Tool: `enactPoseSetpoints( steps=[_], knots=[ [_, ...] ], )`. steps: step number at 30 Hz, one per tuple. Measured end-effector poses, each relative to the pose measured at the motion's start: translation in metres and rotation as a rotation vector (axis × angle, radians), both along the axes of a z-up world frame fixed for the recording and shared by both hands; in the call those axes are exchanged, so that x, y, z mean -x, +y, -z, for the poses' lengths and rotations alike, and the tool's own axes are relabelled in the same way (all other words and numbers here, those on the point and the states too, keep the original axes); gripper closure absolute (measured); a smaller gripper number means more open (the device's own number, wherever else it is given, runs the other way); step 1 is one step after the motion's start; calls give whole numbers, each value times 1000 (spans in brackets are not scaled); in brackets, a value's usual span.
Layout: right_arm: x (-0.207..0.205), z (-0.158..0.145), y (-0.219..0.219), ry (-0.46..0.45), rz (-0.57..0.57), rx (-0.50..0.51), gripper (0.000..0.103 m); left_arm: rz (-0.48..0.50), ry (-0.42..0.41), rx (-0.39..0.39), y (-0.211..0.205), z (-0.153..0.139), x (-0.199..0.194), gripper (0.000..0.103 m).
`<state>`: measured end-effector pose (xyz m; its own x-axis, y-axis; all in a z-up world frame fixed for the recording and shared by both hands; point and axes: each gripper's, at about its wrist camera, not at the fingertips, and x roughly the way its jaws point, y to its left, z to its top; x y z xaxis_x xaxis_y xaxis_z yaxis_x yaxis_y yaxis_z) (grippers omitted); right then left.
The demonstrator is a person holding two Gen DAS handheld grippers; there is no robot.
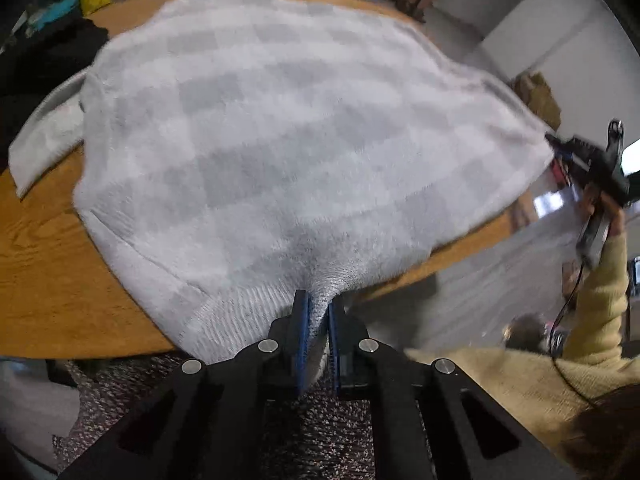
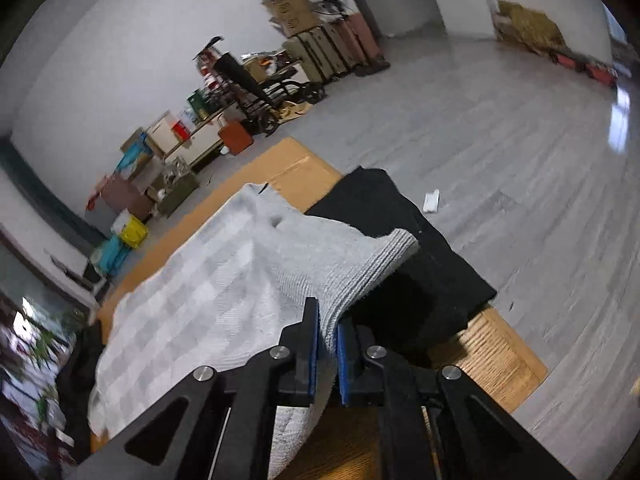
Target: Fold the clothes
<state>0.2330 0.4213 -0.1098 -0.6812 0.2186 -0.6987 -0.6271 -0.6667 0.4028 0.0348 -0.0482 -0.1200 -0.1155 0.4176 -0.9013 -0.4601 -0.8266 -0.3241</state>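
Grey-and-white checked sweater (image 1: pixel 288 128) lies spread on the wooden worktop (image 1: pixel 44 264), running away from the left tongs (image 1: pixel 318 312), which pinch its ribbed hem at the near edge; the right tongs (image 1: pixel 560 150) hold the same hem far to the right

From the right wrist, the right tongs (image 2: pixel 327 336) pinch that hem beside a black garment (image 2: pixel 416 264), sweater body stretching off leftward, so the hem spans both hands

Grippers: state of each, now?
Left gripper: shut on the checked sweater, at its ribbed hem.
Right gripper: shut on the same sweater's ribbed edge.
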Motion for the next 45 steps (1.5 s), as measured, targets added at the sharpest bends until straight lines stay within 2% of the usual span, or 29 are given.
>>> enactPoseSetpoints(
  steps=[2,7,11,13,16,21,22,23,24,26,27,28,30,33,35,36,38,39,40,42,45],
  knots=[
    [3,-4,-6,-12,-3,-23,94,-15,-12,-31,1,-7,1,94],
    [14,-19,0,70,-48,2,94,-65,-10,-138,-1,-31,22,96],
    [55,-51,12,94,-91,-48,94,-134,121,-176,6,-77,78,98],
    [95,-67,25,102,-105,-61,94,-173,191,-179,10,-98,113,103],
    [164,-80,43,96,-119,-37,94,-263,290,-134,18,-119,185,103],
    [305,-57,66,-51,-99,1,94,-365,313,-38,28,-108,266,103],
    [321,-46,65,-86,-100,3,94,-321,277,-55,33,-97,269,103],
    [331,-32,62,-115,-106,4,94,-219,194,-77,40,-76,261,102],
    [341,-15,57,-143,-132,11,94,-132,112,-64,47,-56,252,98],
    [348,6,53,-187,-145,-9,94,5,-16,12,59,-20,233,73],
    [351,15,53,-212,-146,-29,94,63,-32,83,66,-4,221,52],
    [352,21,57,-218,-142,-23,94,118,-34,163,73,12,210,48],
    [353,32,65,-231,-134,-12,94,173,-34,252,81,30,198,48],
    [346,35,72,-223,-137,3,94,174,-54,267,85,41,197,48],
    [343,36,76,-219,-144,2,94,114,-53,255,87,44,204,48],
    [341,34,76,-211,-148,5,94,76,-44,248,88,44,206,49],
    [337,29,75,-188,-158,13,94,-1,-27,234,91,43,211,75],
    [336,26,74,-171,-176,17,94,-25,-57,224,91,42,211,95],
    [335,20,73,-162,-186,9,94,-42,-106,213,91,40,211,99],
    [333,9,70,-146,-205,-6,94,-80,-178,159,89,29,213,99],
    [339,-7,69,-149,-214,-42,94,-142,-109,25,73,-21,230,99]
  ],
)
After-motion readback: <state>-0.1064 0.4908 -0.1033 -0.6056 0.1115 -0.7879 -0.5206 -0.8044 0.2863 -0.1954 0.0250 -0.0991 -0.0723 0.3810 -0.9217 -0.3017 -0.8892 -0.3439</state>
